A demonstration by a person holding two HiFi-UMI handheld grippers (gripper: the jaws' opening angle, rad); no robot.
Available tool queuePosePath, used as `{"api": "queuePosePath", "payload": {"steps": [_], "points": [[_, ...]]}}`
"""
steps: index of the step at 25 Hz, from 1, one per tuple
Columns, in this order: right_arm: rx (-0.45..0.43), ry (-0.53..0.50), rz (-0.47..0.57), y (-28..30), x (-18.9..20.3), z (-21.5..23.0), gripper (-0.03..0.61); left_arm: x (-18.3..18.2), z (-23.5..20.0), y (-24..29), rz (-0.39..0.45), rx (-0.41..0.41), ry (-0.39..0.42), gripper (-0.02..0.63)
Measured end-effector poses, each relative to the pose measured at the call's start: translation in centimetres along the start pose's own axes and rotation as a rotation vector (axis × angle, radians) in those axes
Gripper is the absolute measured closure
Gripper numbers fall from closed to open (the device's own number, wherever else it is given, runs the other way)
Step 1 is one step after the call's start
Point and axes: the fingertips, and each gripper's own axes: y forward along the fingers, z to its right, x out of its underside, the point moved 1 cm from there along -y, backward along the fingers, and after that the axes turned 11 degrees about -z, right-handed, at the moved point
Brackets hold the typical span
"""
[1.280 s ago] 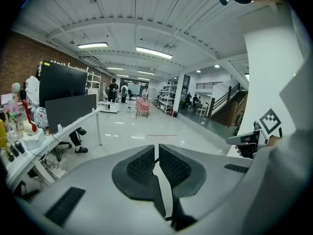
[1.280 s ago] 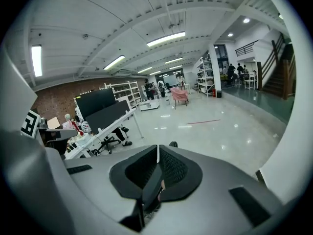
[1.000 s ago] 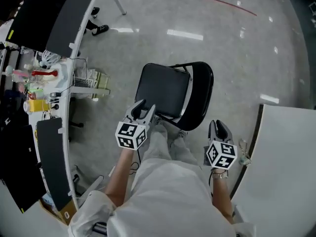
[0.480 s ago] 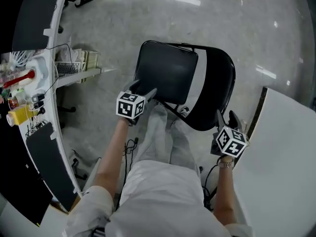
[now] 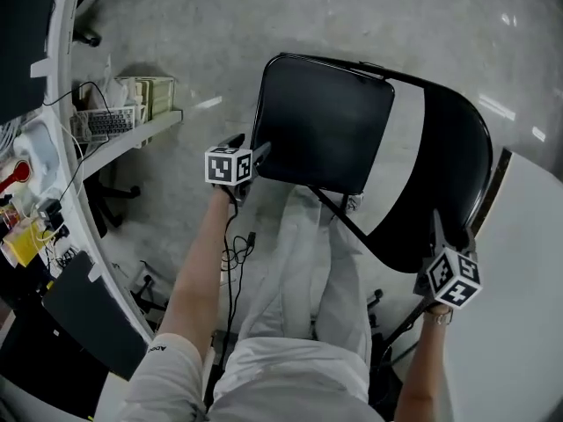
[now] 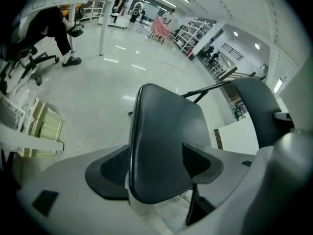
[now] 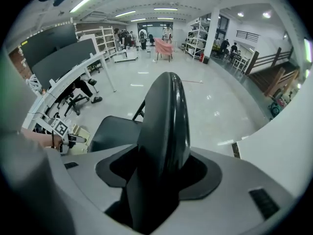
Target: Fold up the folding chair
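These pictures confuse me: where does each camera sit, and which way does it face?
Head view: on the person's head, steeply down on the black metal folding chair; forearms, legs, left gripper and right gripper show.
Left gripper view: on that gripper, along its jaws, astride the seat.
Right gripper view: on that gripper, along its jaws, astride the backrest.
Shared: all see the chair.
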Motion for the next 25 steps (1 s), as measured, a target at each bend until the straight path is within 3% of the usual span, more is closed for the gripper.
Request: {"api": "queuePosePath", "payload": {"steps": [6, 11, 18, 25], "points": [[-0.021, 0.014, -0.039, 0.9, -0.1, -0.1, 0.330, -0.9, -4.1, 5.5, -0.031, 0.050, 0.076, 0.288], [-0.014, 0.011, -0.062, 1.1, 0.2, -0.3, 0.330, -1.9, -5.1, 9.0, -0.052, 0.195, 0.049, 0.242], [-0.004, 0.007, -0.067, 1.6, 0.3, -0.3, 0.330, -1.5, -4.8, 11.1, -0.079, 0.383, -0.004, 0.239], [-0.011, 0.003, -0.065, 1.6, 0.3, -0.4, 0.331, -1.4, -4.6, 11.0, -0.071, 0.390, -0.008, 0.239]]}}
